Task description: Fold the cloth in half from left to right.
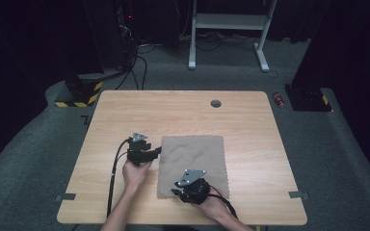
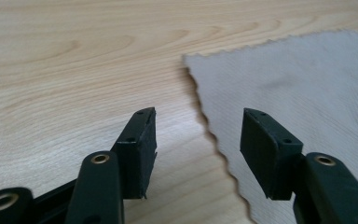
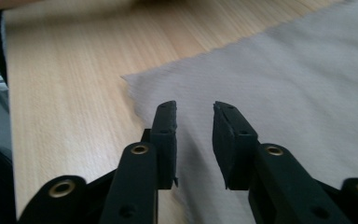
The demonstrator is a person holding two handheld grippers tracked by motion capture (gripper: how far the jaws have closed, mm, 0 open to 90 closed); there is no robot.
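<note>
A grey-brown cloth with a zigzag-cut edge lies flat on the wooden table. My left gripper is at the cloth's left edge, pointing right. In the left gripper view its jaws stand open, straddling the edge of the cloth, one pad over bare wood and the other over fabric. My right gripper hovers low over the cloth near its near-left corner. In the right gripper view its jaws are open with a narrow gap, the cloth lying under and ahead of them, nothing pinched.
A small round grey grommet sits near the table's far edge. On the floor beyond are a red can, a white desk frame and a yellow-and-black striped base. Each gripper trails a cable toward the near edge.
</note>
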